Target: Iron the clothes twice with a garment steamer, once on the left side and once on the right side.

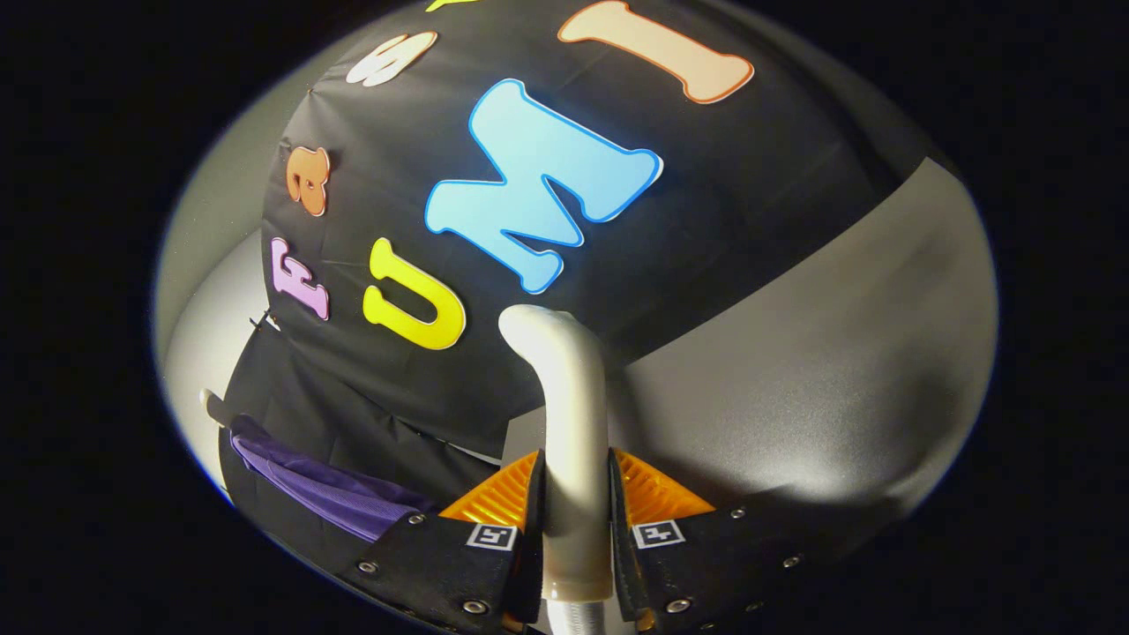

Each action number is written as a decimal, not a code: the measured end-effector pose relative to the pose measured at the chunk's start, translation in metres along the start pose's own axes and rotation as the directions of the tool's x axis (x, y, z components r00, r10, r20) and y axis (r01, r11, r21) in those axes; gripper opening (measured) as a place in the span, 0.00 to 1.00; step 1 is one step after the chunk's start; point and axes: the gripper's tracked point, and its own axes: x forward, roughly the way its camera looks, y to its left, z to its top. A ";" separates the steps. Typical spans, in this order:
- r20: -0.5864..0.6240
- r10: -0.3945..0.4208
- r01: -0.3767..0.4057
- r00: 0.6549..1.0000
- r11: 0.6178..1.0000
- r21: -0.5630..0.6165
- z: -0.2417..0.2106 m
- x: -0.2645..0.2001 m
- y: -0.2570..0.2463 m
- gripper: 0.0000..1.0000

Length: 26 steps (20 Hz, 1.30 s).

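Observation:
My gripper (575, 520) is shut on the white handle of the garment steamer (569, 414), both fingers pressing its sides. The handle rises from between the fingers and curves over at its tip, just ahead of them. A ribbed hose end shows below the handle, at the base of the fingers. To the left of the fingers hangs a purple garment (326, 489) on a white hanger (212, 407), in front of the black cloth wall. The steamer head is hidden from here.
The black cloth wall (750, 194) spans the space beyond the steamer handle. A grey wall panel (820, 379) lies to the right of the fingers, and a paler grey surface (212, 326) shows left of the cloth.

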 end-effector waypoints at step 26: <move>0.464 0.056 0.179 0.884 0.876 -0.447 -0.230 -0.191 0.133 0.33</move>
